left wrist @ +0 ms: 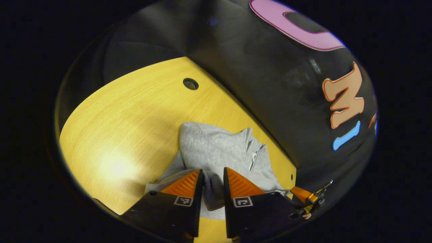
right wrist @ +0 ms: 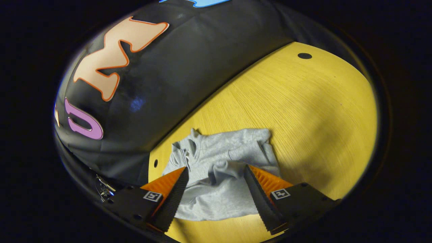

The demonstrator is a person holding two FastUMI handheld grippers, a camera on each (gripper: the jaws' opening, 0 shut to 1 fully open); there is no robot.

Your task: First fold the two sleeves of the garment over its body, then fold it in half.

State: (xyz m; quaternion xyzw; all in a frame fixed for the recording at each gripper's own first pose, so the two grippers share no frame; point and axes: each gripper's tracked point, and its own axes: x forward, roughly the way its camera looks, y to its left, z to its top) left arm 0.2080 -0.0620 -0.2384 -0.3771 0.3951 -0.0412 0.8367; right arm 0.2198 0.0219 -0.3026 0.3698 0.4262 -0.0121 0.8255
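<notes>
Left tongs [left wrist: 213, 175]: two wedge-shaped fingers with ribbed outer faces, each set on a black angular block that carries a small square black-and-white marker and a round screw head near its outer edge. Right tongs [right wrist: 216, 175]: same build, the fingers with saw-toothed inner edges and ribbed outer faces, black blocks each with a square marker and screw heads. In the left gripper view the other tool shows at the lower right rim as a small finger with a thin metal part beside it; finer detail is too small to tell.
</notes>
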